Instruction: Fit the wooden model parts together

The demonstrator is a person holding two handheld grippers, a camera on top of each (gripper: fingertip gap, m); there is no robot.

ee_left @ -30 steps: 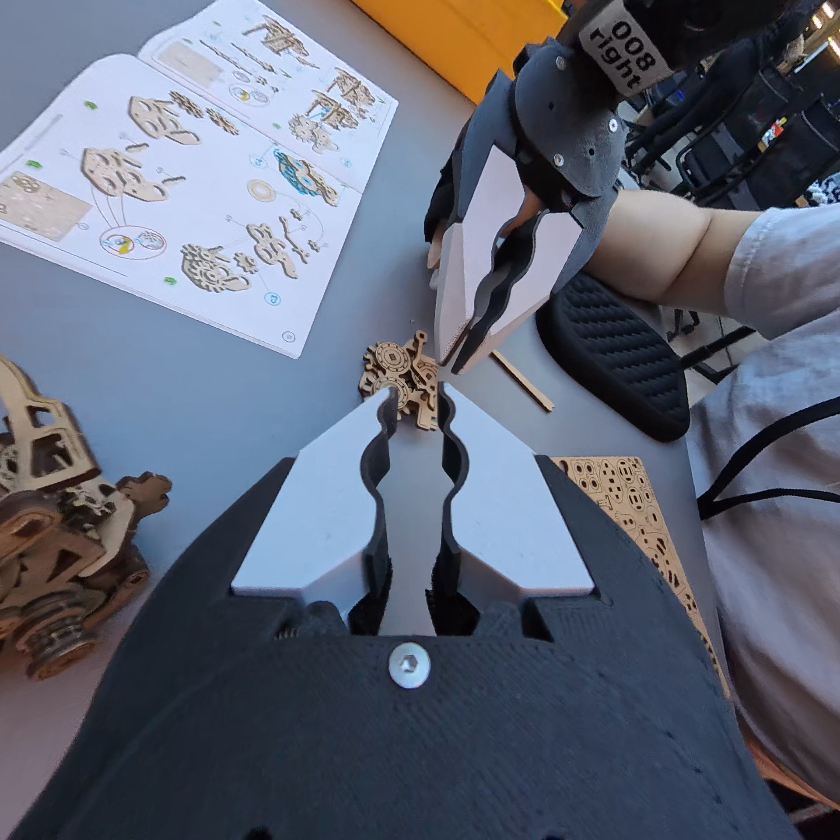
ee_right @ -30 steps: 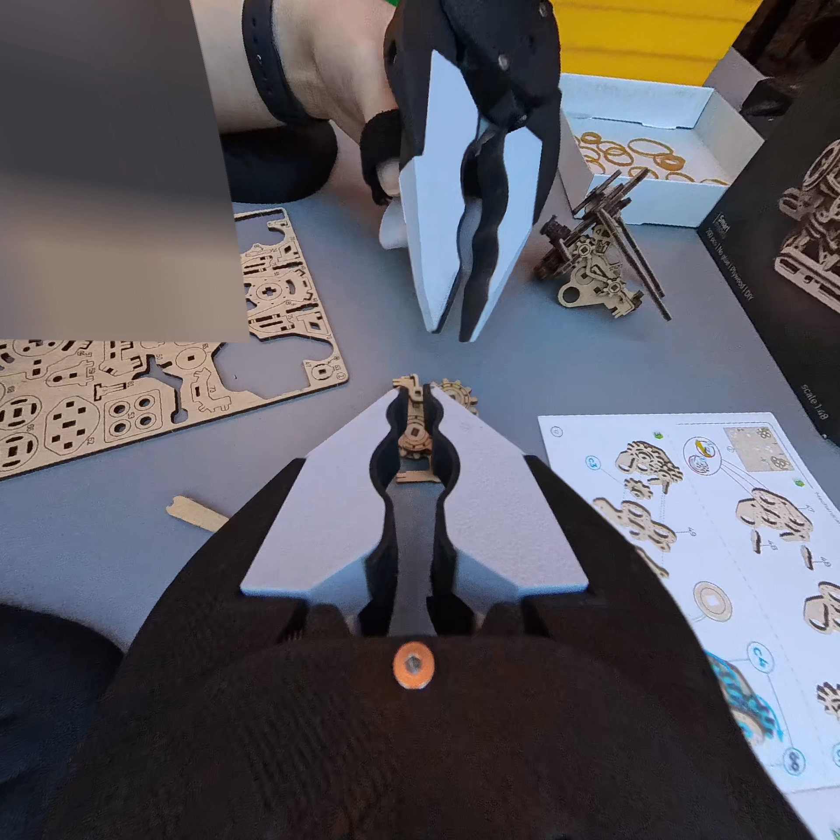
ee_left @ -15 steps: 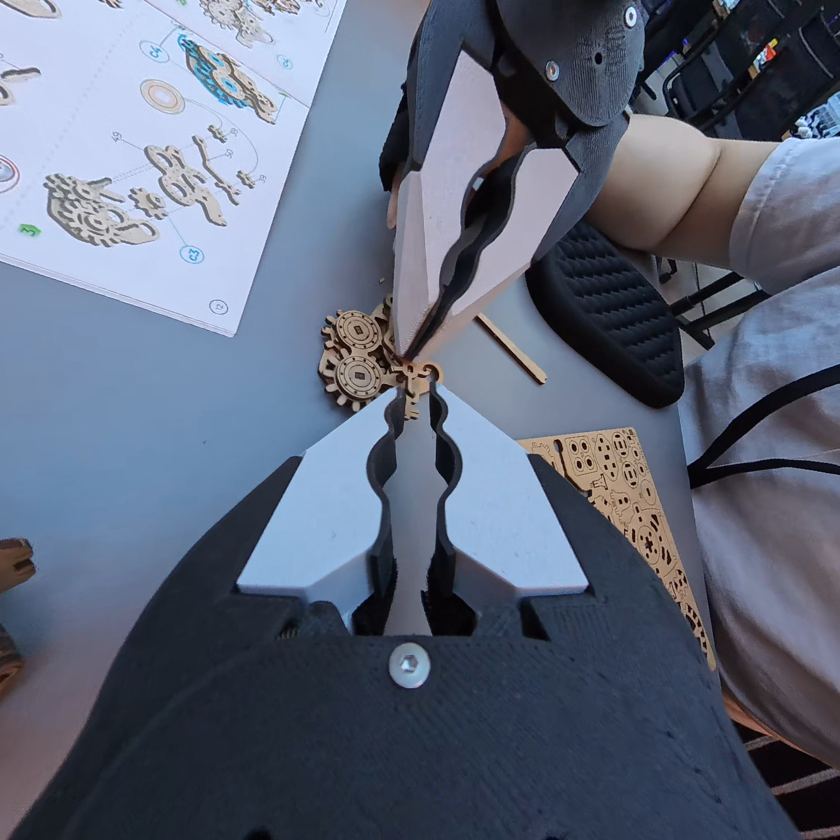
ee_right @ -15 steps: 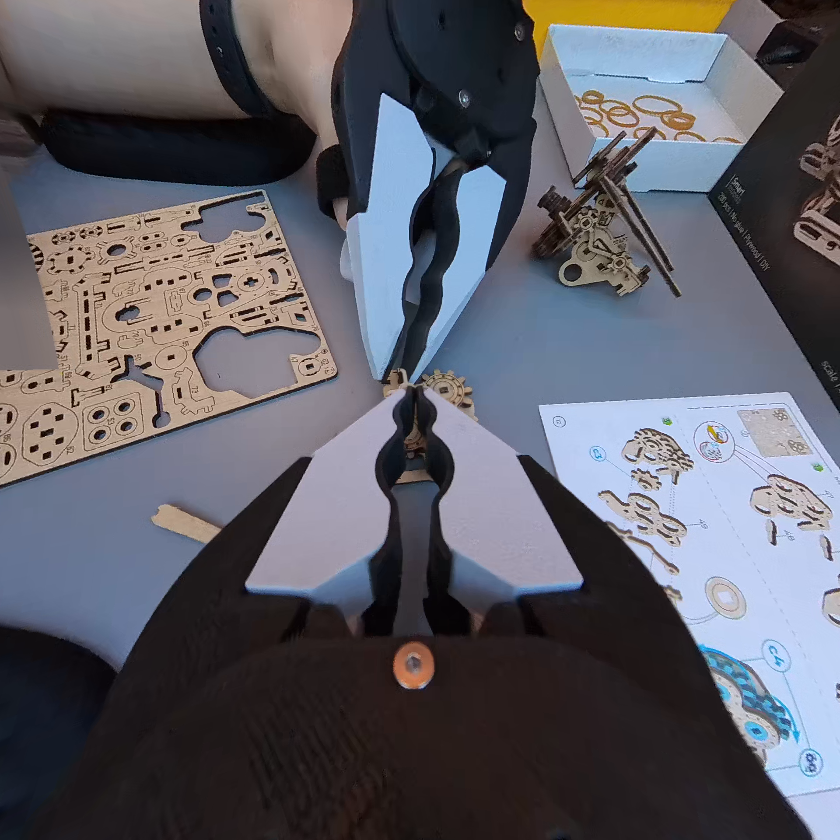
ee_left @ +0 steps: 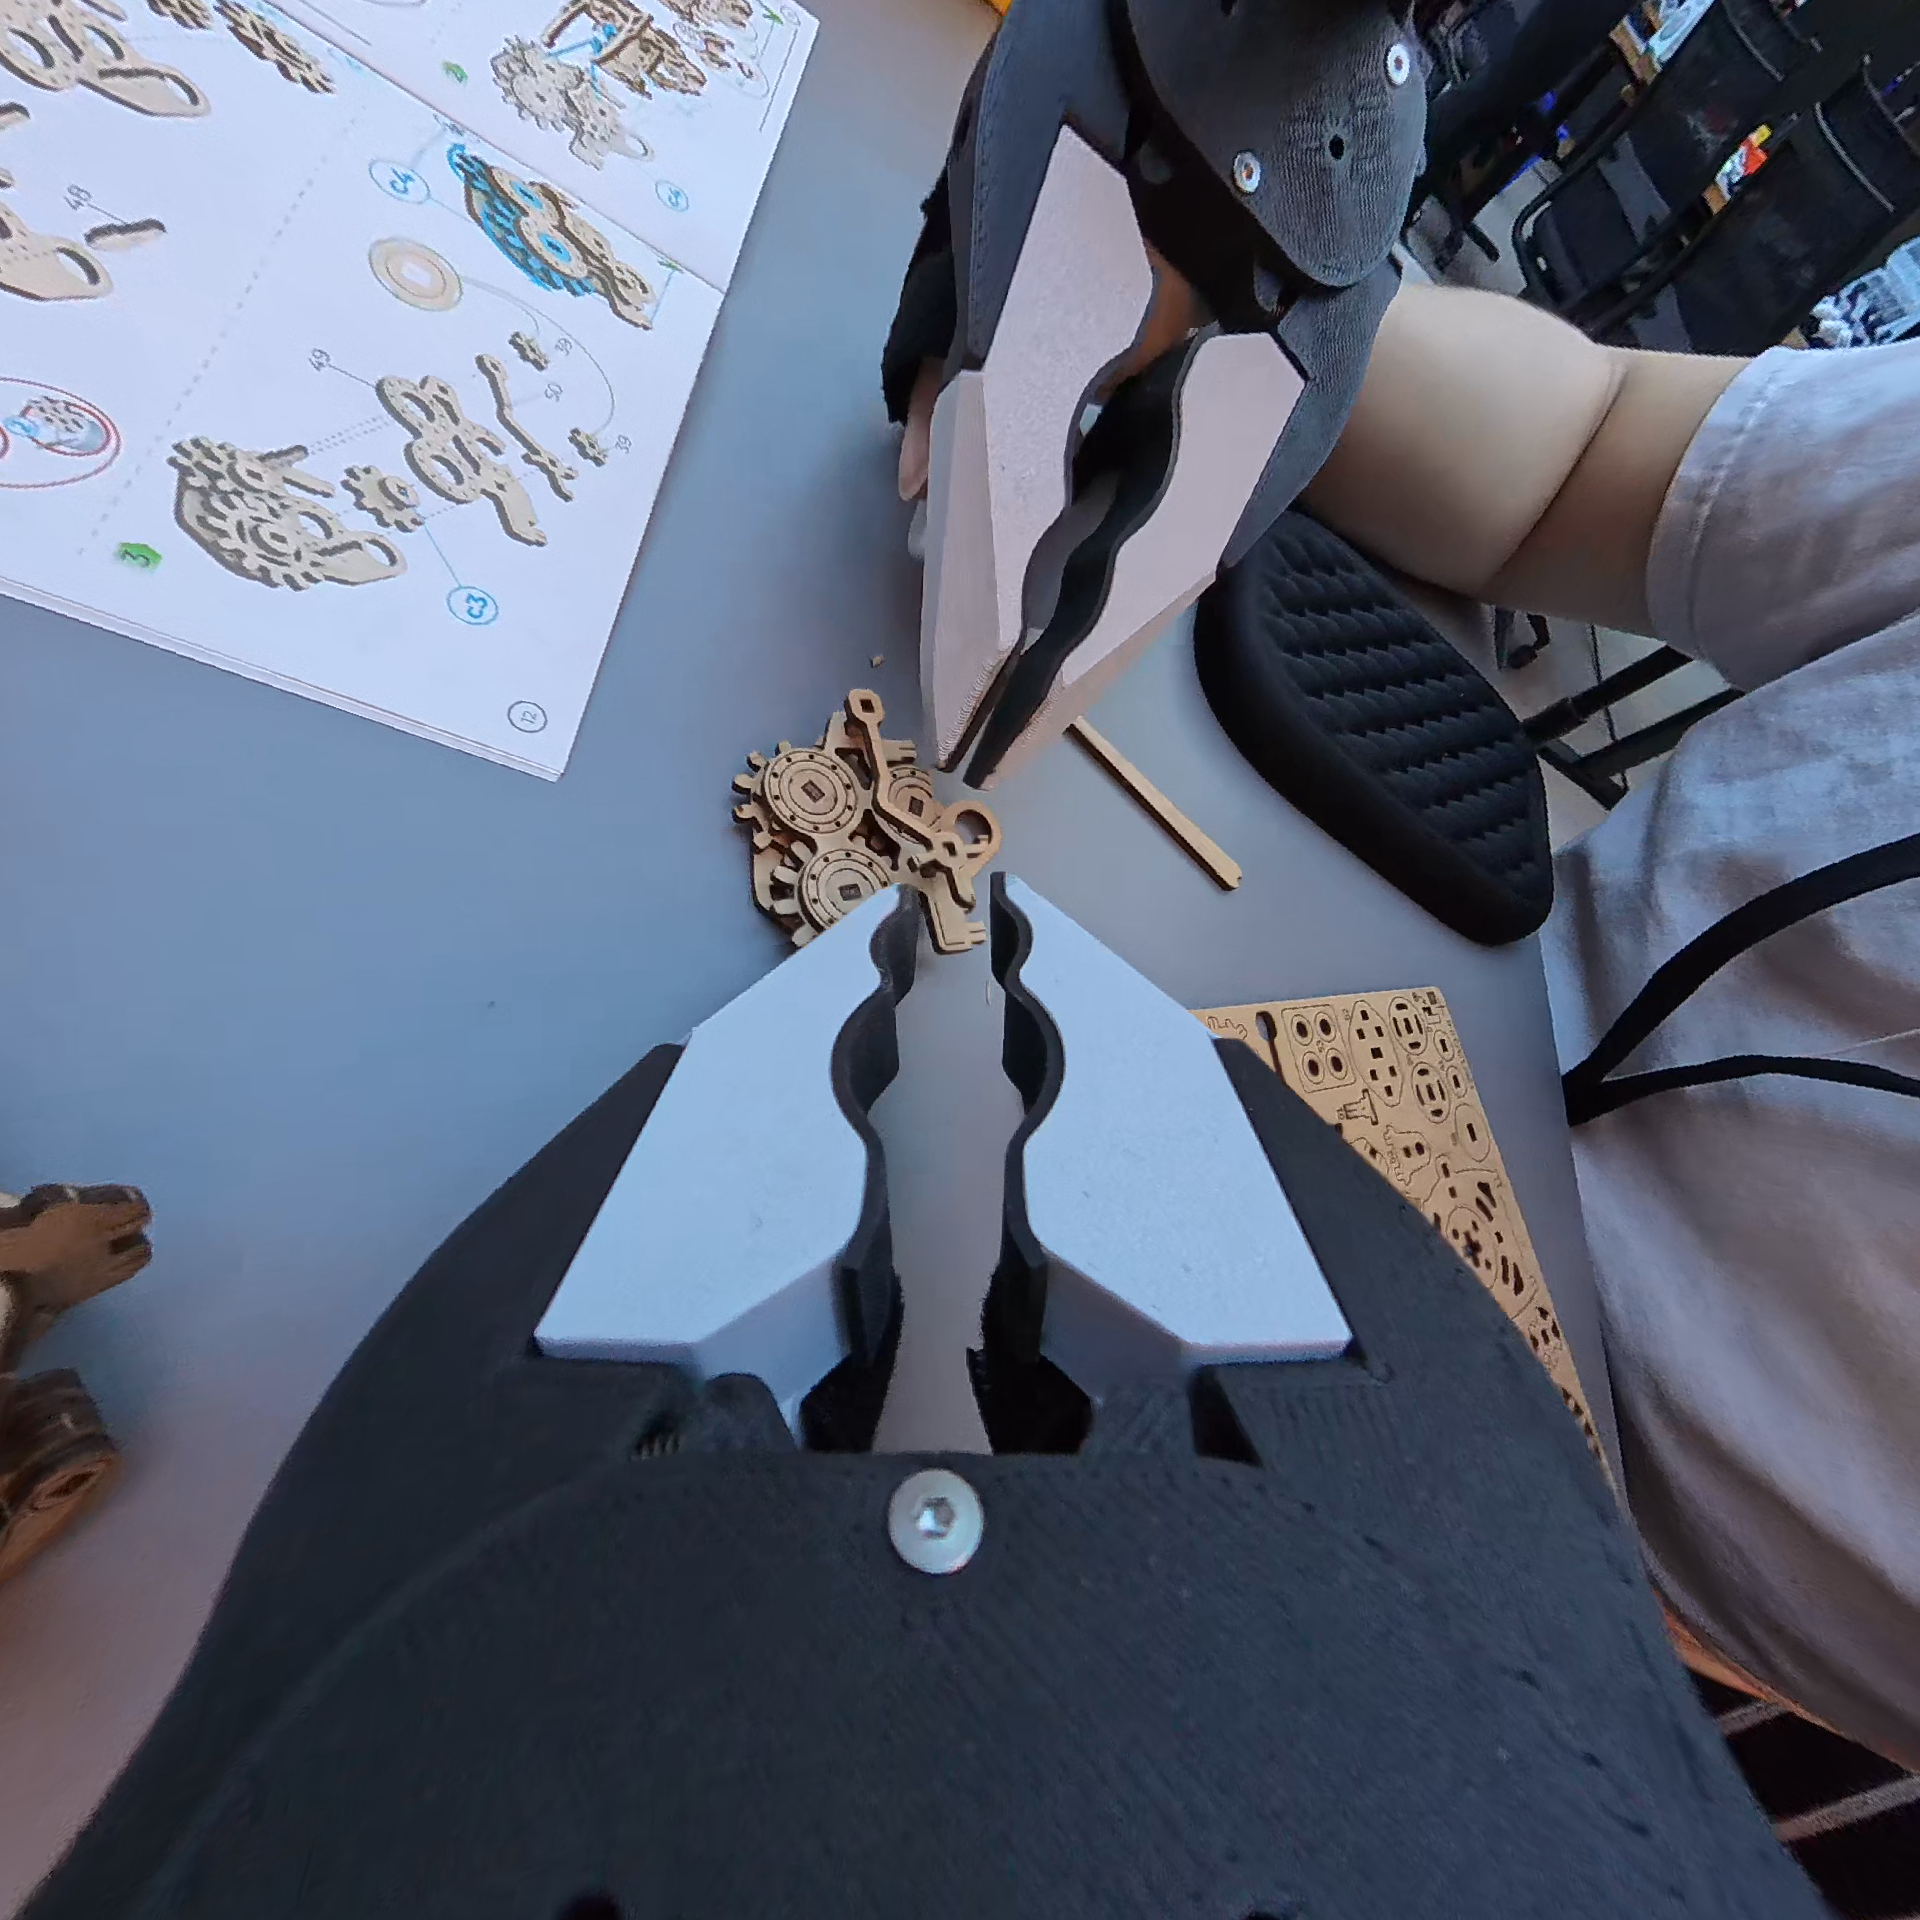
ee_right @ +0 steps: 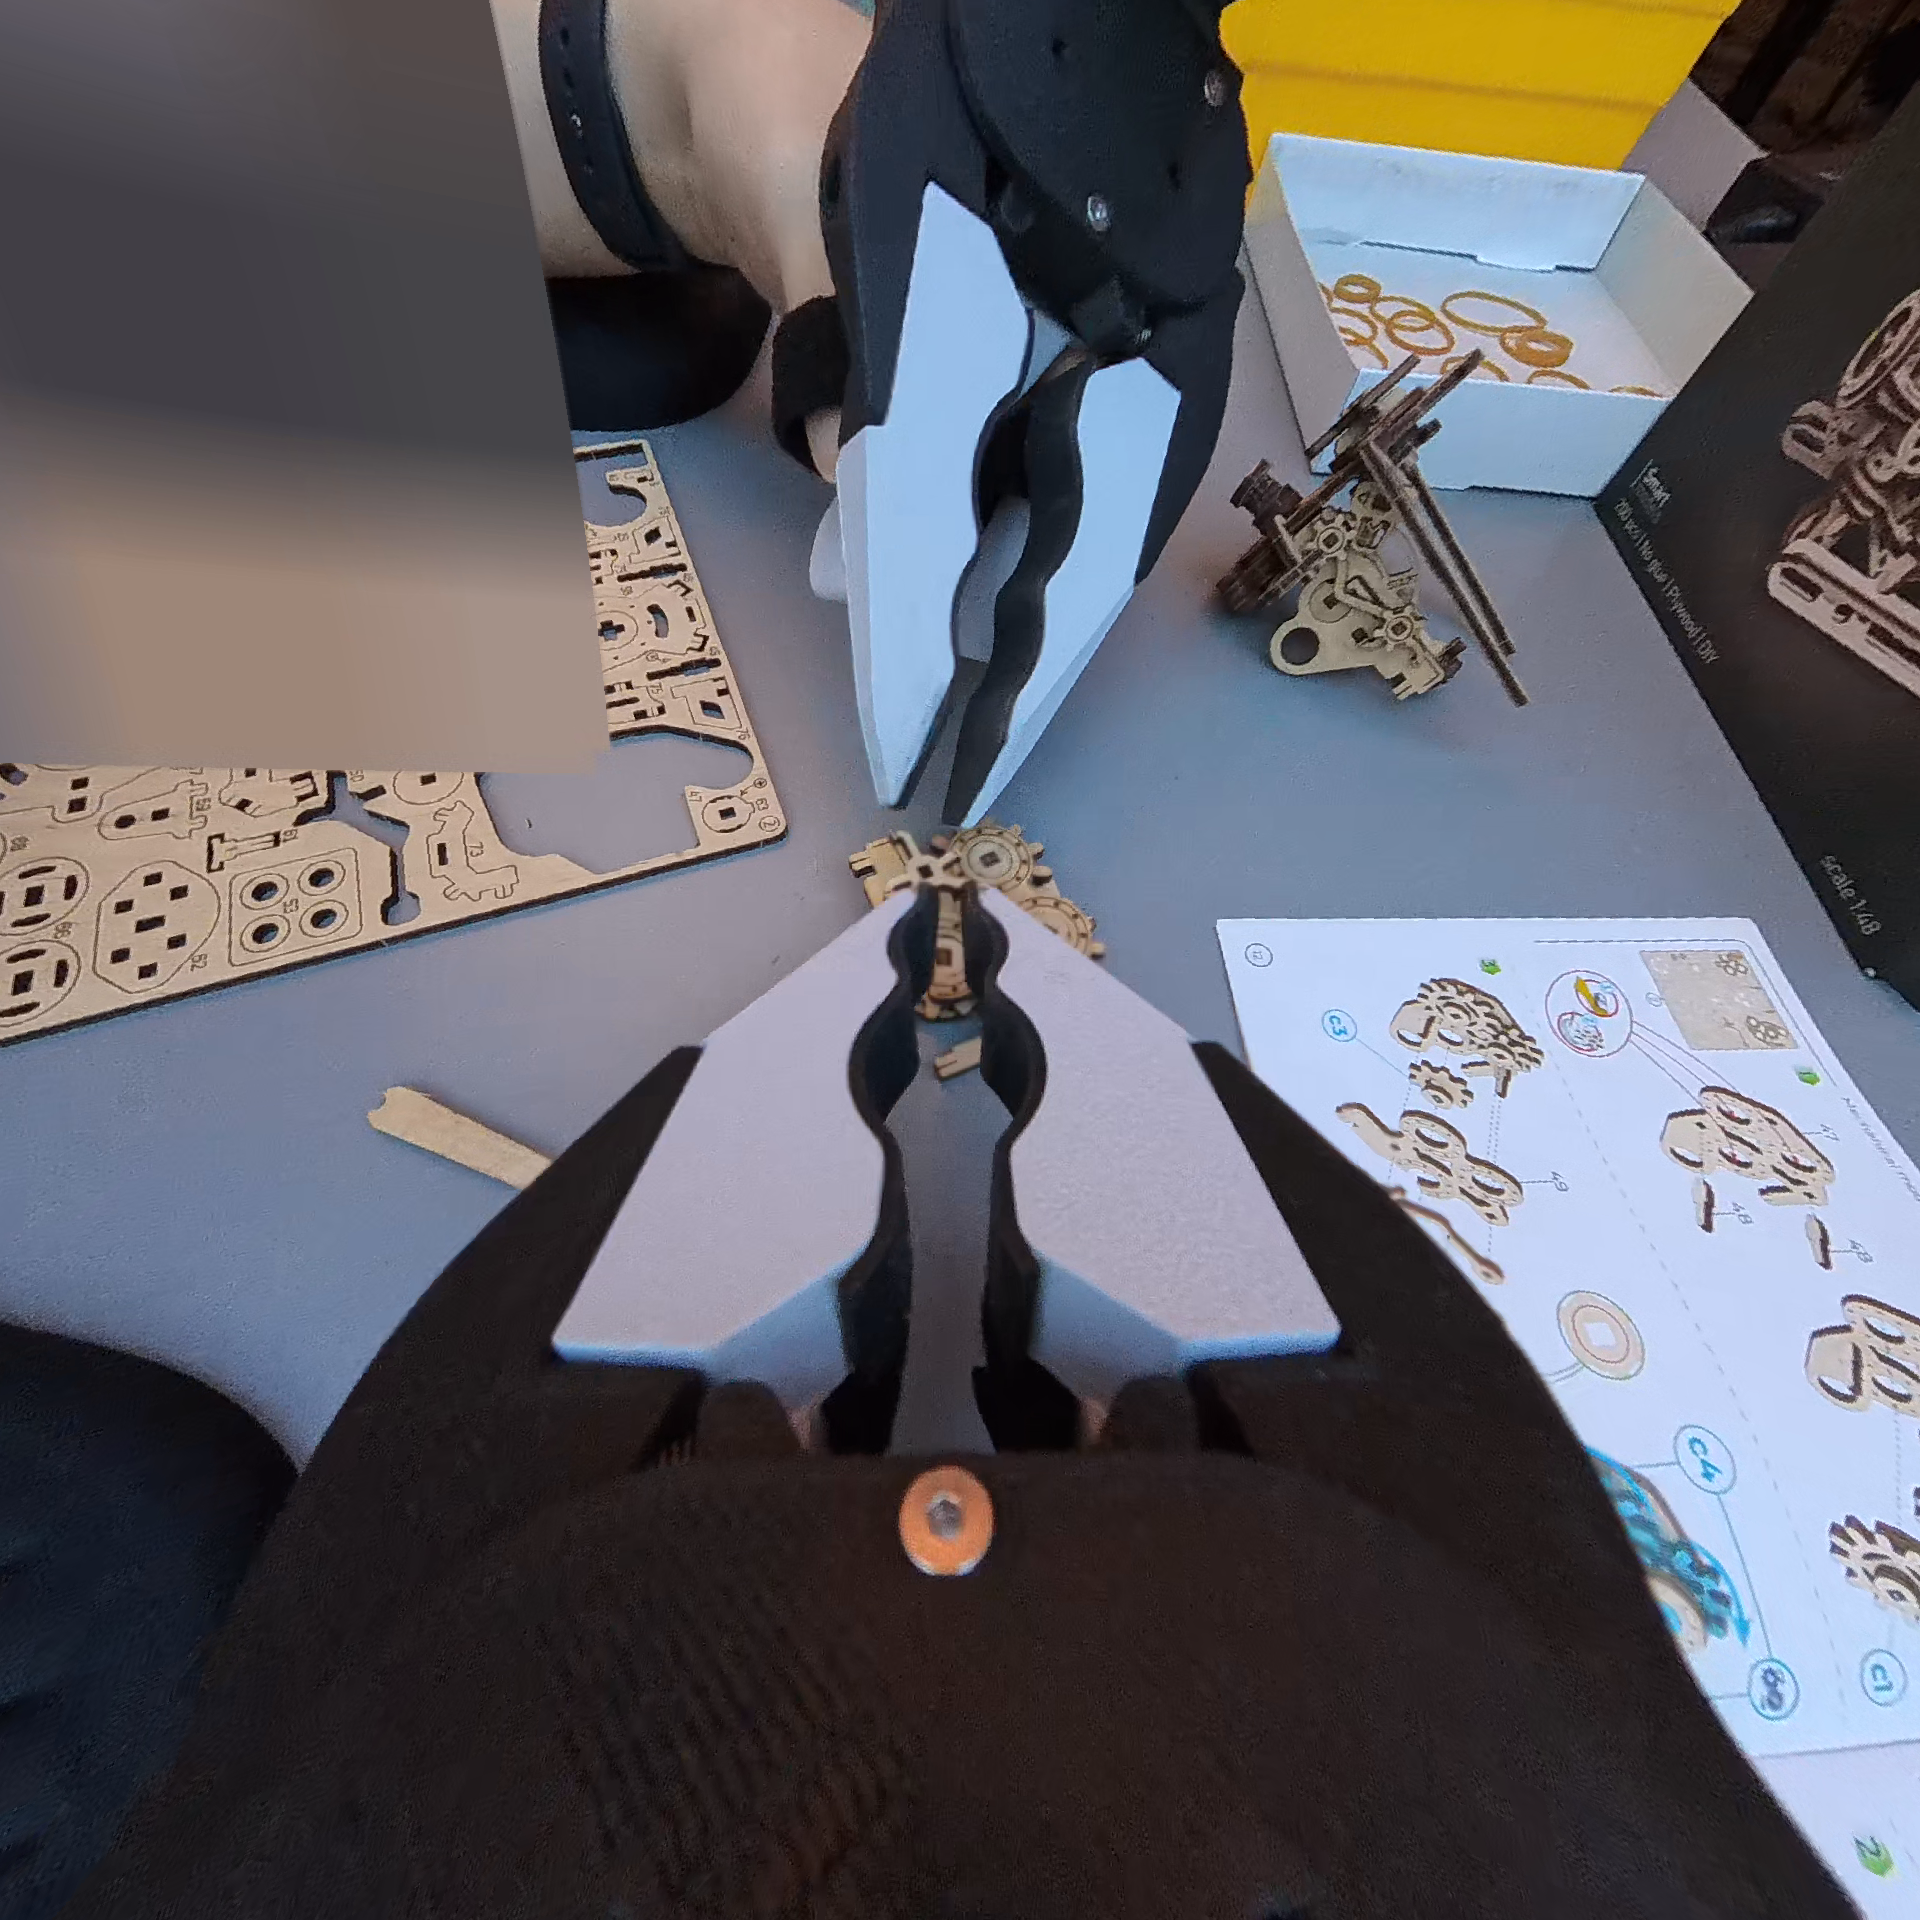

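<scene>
A flat wooden gear assembly lies on the grey table; it also shows in the right wrist view. My left gripper is narrowly open, its tips on either side of the assembly's small tab, with table showing between the fingers. My right gripper points down at the assembly's far edge, just off its lever. Its pads meet at the tips and I see nothing held. In its own view the assembly lies right under the tips, and a tiny loose wooden piece lies between the fingers.
An open instruction booklet lies to the left. A laser-cut wooden sheet, a wooden stick and a black wrist rest lie on the person's side. A small built mechanism, a white box of rubber bands and a dark box stand behind. Less than 4 cm separates the two grippers' tips. My right tips are roughly 9 cm from the wooden stick.
The assembly went from upright between my left fingers to flat on the table. My right gripper's tips came down onto it, then drew slightly off it.
</scene>
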